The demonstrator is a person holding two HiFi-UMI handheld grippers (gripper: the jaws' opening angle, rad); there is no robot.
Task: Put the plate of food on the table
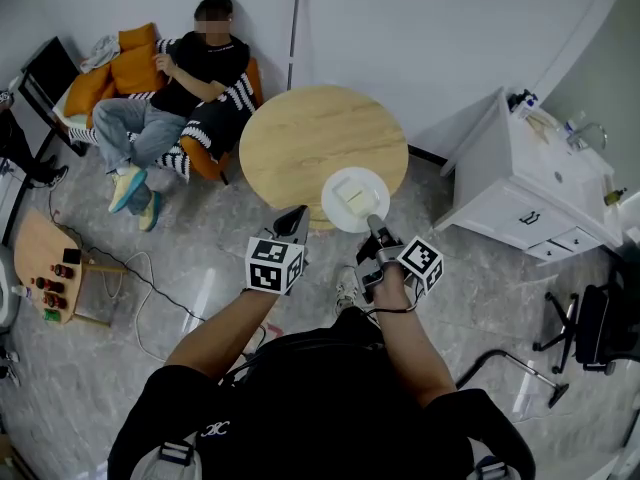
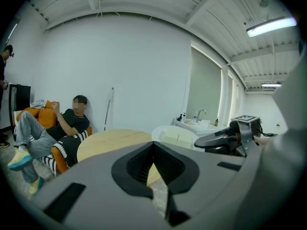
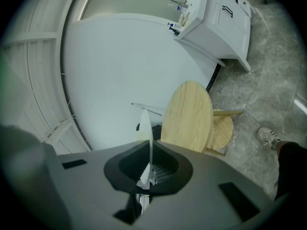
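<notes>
Plate (image 1: pixel 332 208): white and round, held flat side up over the near right edge of the round wooden counter (image 1: pixel 300 143), partly past that edge. Whether it touches the wood cannot be told.
Food (image 1: pixel 356 196): a pale block in the middle of the plate.
Direction: the plate reaches forward from the grip, away from the person. It shows edge-on in the right gripper view, as a thin white blade.
Right tongs (image 1: pixel 376 224): narrow, clamped on the plate's near rim.
Left tongs (image 1: pixel 293 223): closed tip to tip, nothing held, just left of the plate, pointing at the counter.
</notes>
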